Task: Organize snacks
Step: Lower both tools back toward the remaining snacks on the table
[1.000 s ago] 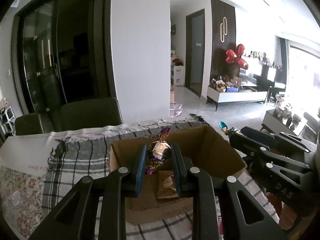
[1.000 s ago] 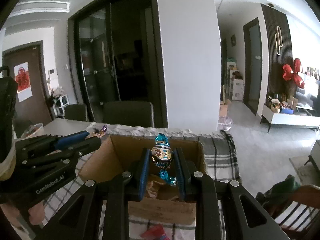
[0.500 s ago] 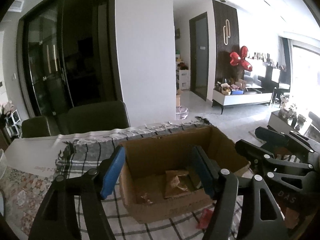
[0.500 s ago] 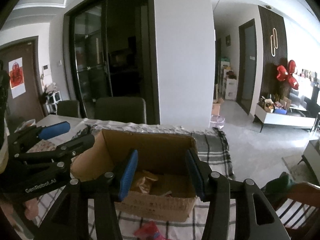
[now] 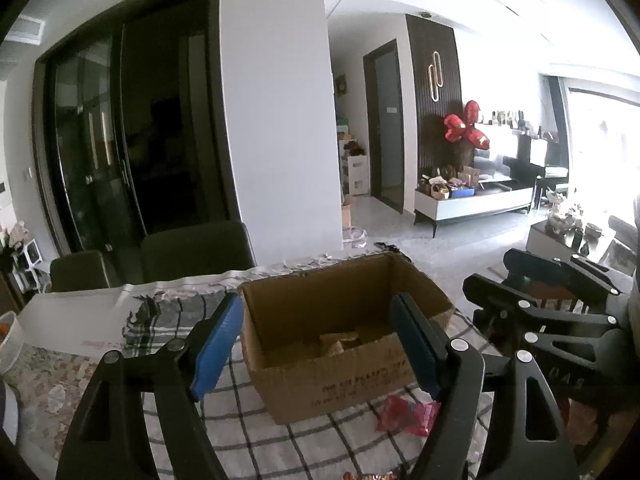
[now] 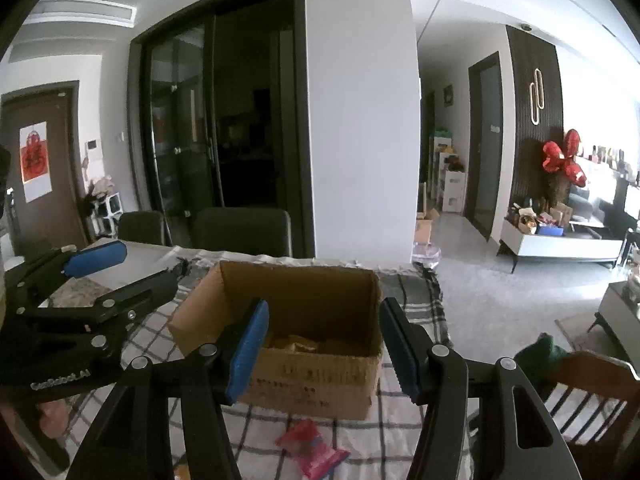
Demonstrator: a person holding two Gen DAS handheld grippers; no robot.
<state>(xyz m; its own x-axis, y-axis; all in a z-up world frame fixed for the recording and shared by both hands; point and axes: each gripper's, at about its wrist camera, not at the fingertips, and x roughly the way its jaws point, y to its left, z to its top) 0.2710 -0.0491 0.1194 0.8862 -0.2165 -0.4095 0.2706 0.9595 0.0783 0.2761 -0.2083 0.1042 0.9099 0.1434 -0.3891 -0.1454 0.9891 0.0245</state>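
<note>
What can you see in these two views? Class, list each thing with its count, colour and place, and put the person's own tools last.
box: one, brown cardboard, open, on the cloth, brown packets inside
red packet: one, red, on the cloth in front of the box
cloth: one, white and grey check, over the table
chairs: two, dark, behind the table
sideboard: one, white, far right of the room, cluttered on top
red balloon: one, above the sideboard
left gripper: one, black with blue pads, jaws opening, nothing between them
right gripper: one, black with blue pads, jaws opening, nothing between them
</note>
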